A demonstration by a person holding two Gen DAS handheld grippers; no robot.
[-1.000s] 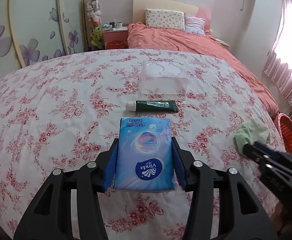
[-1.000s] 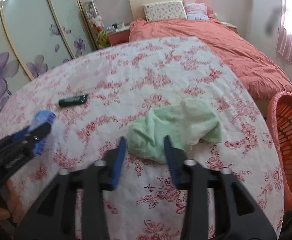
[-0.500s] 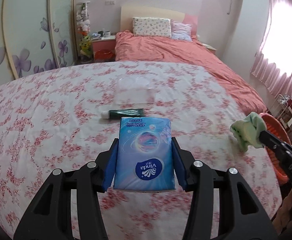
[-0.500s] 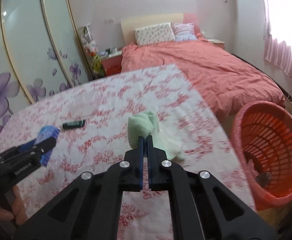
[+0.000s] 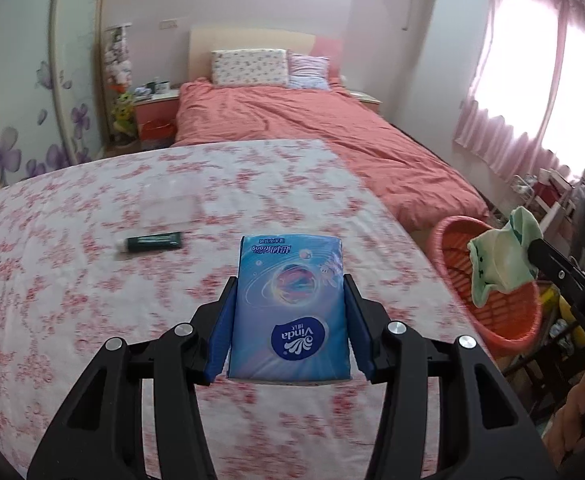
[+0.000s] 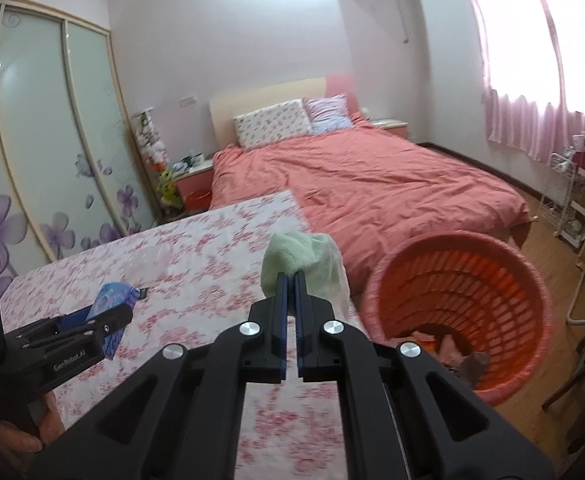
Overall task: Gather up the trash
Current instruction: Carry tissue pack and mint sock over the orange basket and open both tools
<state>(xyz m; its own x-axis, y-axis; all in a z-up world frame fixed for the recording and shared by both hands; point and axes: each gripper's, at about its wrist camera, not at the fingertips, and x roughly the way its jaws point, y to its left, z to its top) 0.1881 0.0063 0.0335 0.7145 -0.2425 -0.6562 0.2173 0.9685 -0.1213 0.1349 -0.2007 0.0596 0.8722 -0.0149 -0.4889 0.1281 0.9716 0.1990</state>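
Note:
My left gripper (image 5: 289,284) is shut on a blue Vinda tissue pack (image 5: 290,308), held above the floral cloth. My right gripper (image 6: 290,278) is shut on a pale green cloth (image 6: 298,256), which hangs from its tips in the air. In the left wrist view that green cloth (image 5: 500,258) dangles over the rim of the orange basket (image 5: 504,312). In the right wrist view the orange basket (image 6: 464,300) stands on the floor to the right of the gripper, with some items at its bottom. The tissue pack (image 6: 112,302) shows at the left there.
A dark green tube (image 5: 152,241) and a clear plastic box (image 5: 168,204) lie on the floral cloth (image 5: 72,280). Behind is a bed with a salmon cover (image 5: 312,128), a wardrobe (image 6: 52,140) at the left, and a wire rack (image 6: 572,200) by the curtained window.
My right gripper closed on the green cloth, lifted it off the floral surface and carried it right towards the orange basket. My left gripper rose and swung right with the tissue pack.

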